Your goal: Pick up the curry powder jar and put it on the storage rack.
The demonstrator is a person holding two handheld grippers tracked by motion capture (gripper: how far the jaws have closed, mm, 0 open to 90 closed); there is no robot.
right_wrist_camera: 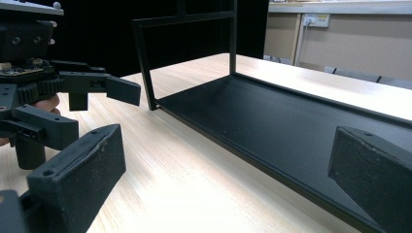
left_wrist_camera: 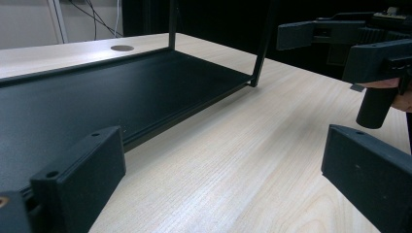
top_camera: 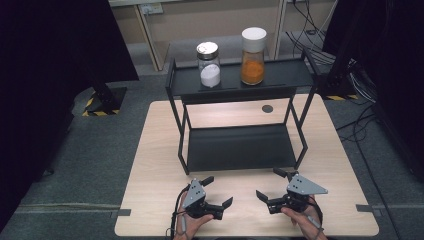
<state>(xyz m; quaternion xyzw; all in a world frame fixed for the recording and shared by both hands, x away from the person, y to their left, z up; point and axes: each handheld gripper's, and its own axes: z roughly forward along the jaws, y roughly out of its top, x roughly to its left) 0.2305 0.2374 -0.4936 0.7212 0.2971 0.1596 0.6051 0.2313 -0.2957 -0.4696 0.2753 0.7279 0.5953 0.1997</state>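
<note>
**Two open grippers waiting before a black rack**

Two hands are holding the tools low over the wooden table [top_camera: 150,165], near its front edge. The left gripper [top_camera: 216,190] is sitting at about 7 o'clock from the black rack [top_camera: 240,147], jaws spread wide and gripping nothing. The right gripper [top_camera: 269,185], at about 5 o'clock, is gaping equally wide, also empty. Farther back, at 12 o'clock on the rack's top shelf, a white-powder jar [top_camera: 209,65] and an orange-powder jar [top_camera: 253,50] are standing upright, near each other.
</note>
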